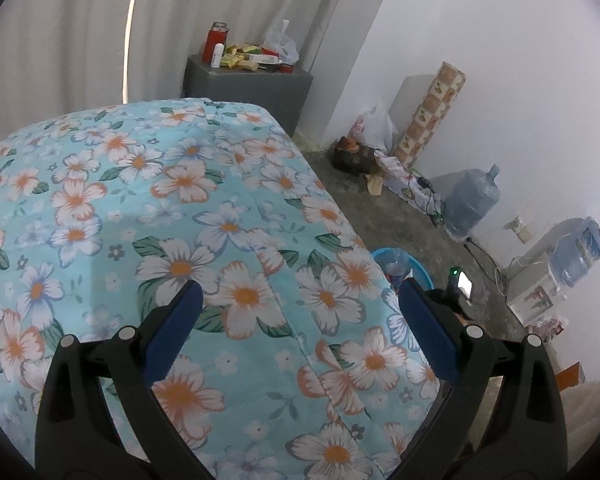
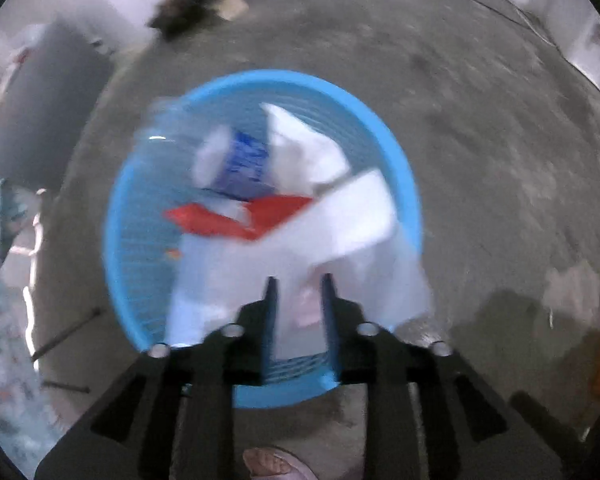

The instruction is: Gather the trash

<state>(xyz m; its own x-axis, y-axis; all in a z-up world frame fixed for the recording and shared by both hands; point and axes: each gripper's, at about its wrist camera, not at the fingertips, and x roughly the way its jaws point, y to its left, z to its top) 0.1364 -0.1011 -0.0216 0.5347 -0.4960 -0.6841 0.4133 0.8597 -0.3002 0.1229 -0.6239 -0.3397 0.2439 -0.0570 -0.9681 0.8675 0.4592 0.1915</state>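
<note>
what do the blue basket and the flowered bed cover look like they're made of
Blue basket: looks like moulded plastic, with a smooth uniform rim and thin ribbed, slatted walls; blur hides the finer finish. Flowered bed cover: woven fabric, probably cotton or a blend, matte, with a printed flower pattern, soft creases and a stitched seam.

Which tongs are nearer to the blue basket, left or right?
Right. The right tongs hang directly above the basket, pointing down into it. The left tongs are over the bed, with the basket beyond its edge.
</note>
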